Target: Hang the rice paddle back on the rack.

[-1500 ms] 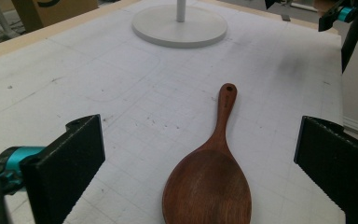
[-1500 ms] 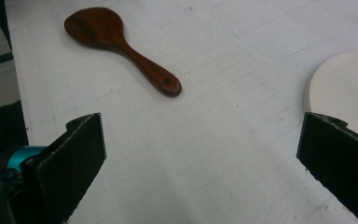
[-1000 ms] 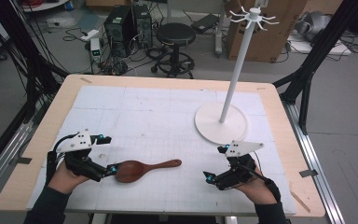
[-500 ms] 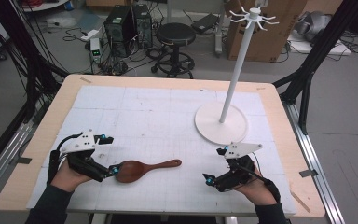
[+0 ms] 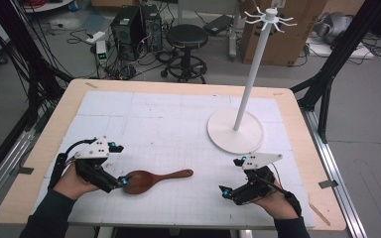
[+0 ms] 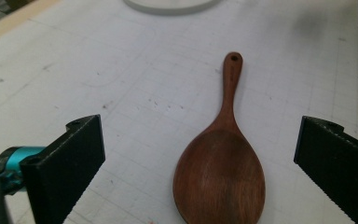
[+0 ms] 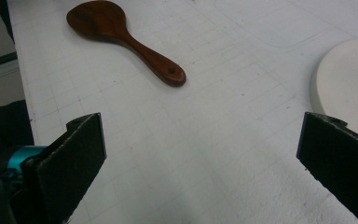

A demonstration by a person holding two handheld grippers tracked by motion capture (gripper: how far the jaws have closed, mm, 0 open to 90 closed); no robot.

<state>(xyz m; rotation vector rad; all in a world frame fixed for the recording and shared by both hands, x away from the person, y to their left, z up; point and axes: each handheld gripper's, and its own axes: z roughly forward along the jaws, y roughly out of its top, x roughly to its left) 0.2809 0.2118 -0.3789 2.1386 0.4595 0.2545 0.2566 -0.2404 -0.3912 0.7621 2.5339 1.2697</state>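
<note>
A dark brown wooden spoon (image 5: 154,179) lies flat on the white gridded mat, bowl to the left, handle pointing right. My left gripper (image 5: 120,182) is open at the bowl's left end; in the left gripper view the spoon (image 6: 221,163) lies between its wide-apart jaws, bowl nearest, and nothing is clamped. My right gripper (image 5: 228,191) is open near the front right of the table, pointing left, with only bare mat between its jaws. From it the spoon (image 7: 121,37) lies farther off, handle end closer.
A white stand (image 5: 235,130) with a round base, a tall pole and hooks on top rises at the right of the mat; its base (image 7: 349,79) lies just beyond my right gripper. The wooden table edge (image 5: 178,85) borders the mat. A stool and computers stand behind the table.
My left gripper has crept right, so its jaws now flank the spoon's bowl. The spoon and the right gripper have stayed put.
</note>
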